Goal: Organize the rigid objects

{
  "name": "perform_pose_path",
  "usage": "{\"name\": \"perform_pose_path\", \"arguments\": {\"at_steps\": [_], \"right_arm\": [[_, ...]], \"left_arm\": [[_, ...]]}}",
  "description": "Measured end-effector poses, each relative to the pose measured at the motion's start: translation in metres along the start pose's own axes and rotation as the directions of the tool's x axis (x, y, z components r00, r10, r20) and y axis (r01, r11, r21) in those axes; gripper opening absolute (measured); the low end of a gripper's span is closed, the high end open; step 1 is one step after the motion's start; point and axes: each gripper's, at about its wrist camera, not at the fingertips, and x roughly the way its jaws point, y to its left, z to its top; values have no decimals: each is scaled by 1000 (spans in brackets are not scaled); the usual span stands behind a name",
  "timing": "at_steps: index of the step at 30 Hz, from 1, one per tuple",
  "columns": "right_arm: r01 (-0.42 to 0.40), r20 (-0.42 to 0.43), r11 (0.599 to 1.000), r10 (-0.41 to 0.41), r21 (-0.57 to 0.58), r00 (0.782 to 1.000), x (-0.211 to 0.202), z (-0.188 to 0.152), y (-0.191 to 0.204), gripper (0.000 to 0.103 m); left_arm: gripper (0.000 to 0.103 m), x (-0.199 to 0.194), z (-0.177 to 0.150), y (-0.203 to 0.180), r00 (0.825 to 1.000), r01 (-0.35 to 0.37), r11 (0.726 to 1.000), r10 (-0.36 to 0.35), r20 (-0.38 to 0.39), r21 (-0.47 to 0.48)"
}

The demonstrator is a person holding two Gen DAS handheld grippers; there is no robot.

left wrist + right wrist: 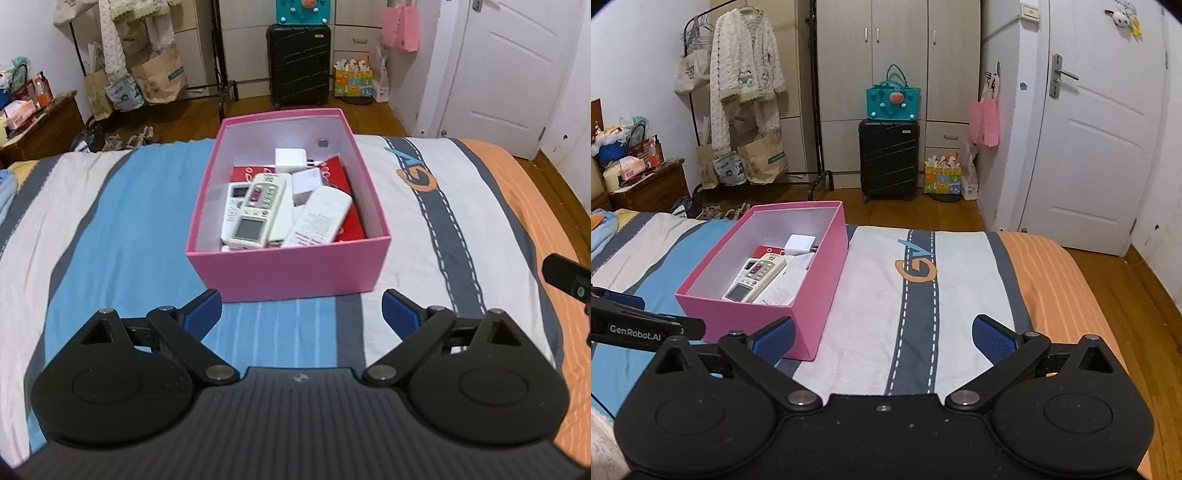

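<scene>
A pink box (295, 275) stands on the striped bed, also visible in the right wrist view as the pink box (738, 325). Inside lie several white remote controls (258, 210), a white charger (290, 158) and red packets (338, 173). My left gripper (301, 314) hovers just in front of the box's near wall, jaws wide open with nothing between them. My right gripper (882, 338) hangs open over the bedsheet to the right of the box, its left finger beside the box's near corner. Part of the left gripper (639, 325) shows at the left edge of the right wrist view.
The bed (960, 280) has a blue, white, grey and orange striped sheet. Beyond it are a black suitcase (888, 158), a clothes rack (746, 92) with bags, a wooden nightstand (650, 188) at the left, a wardrobe and a white door (1100, 147).
</scene>
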Motion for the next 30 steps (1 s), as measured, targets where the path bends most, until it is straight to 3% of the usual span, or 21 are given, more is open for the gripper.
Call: {"name": "perform_pose_path", "arguments": {"at_steps": [30], "right_arm": [[16,-40,1000,-15,26,999,3,-3,-8,103]], "left_arm": [[99,-8,-3,-8,999,-45,999,45,5,25]]}}
